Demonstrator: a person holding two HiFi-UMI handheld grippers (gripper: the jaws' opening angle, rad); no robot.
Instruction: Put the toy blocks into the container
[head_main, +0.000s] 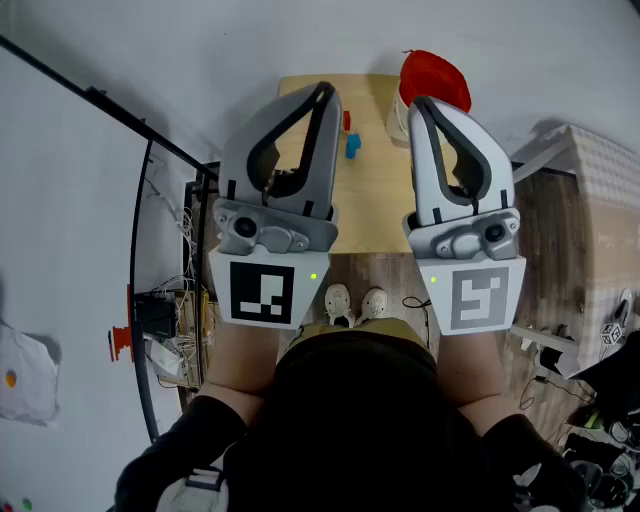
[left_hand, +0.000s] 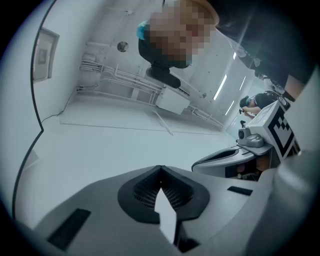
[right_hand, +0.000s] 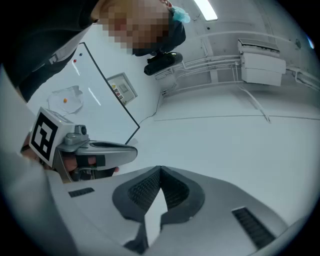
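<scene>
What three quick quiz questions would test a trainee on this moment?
1. True or false: the left gripper and the right gripper both have their jaws closed with nothing between them.
2. Where is the blue block? A. on the wooden table. B. between the left gripper's jaws. C. between the right gripper's jaws.
3. In the head view, which lies nearer the person, the blue block or the red block?

Key: 1 true; 2 A; 3 the blue block.
</scene>
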